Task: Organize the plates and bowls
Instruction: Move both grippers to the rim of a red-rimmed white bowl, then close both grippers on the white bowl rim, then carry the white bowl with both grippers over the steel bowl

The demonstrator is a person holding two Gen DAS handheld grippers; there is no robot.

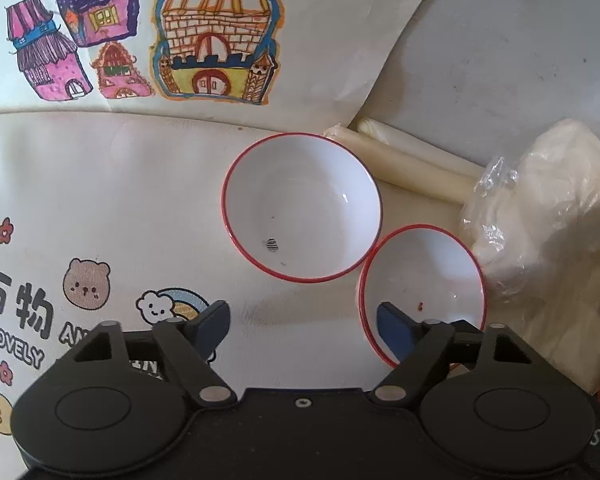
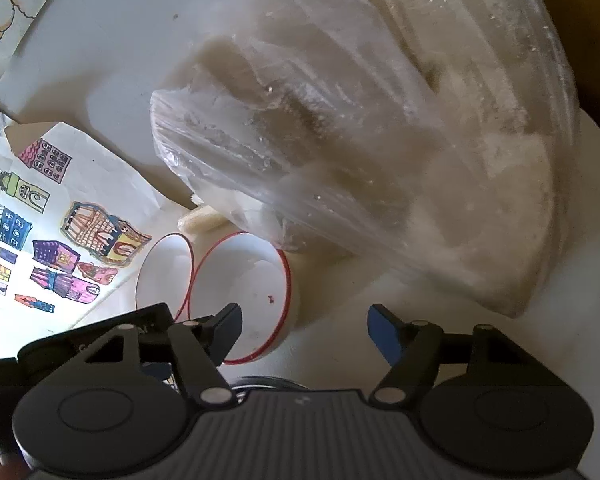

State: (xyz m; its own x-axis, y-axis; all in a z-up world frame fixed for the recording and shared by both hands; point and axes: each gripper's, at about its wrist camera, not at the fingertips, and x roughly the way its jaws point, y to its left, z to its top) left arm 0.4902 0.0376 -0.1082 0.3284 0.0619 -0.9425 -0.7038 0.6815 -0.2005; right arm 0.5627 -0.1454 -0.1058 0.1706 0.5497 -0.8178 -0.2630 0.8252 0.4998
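Two red-rimmed bowls (image 1: 302,208) (rims touching)

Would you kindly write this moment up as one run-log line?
left gripper: open, one finger over near bowl | right gripper: open, one finger over same bowl | far bowl: untouched | plastic bag: beside bowls

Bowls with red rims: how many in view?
2. The far bowl sits on the printed mat; the near bowl is beside it, rims about touching, next to the plastic bag. Others may be hidden behind the bag.
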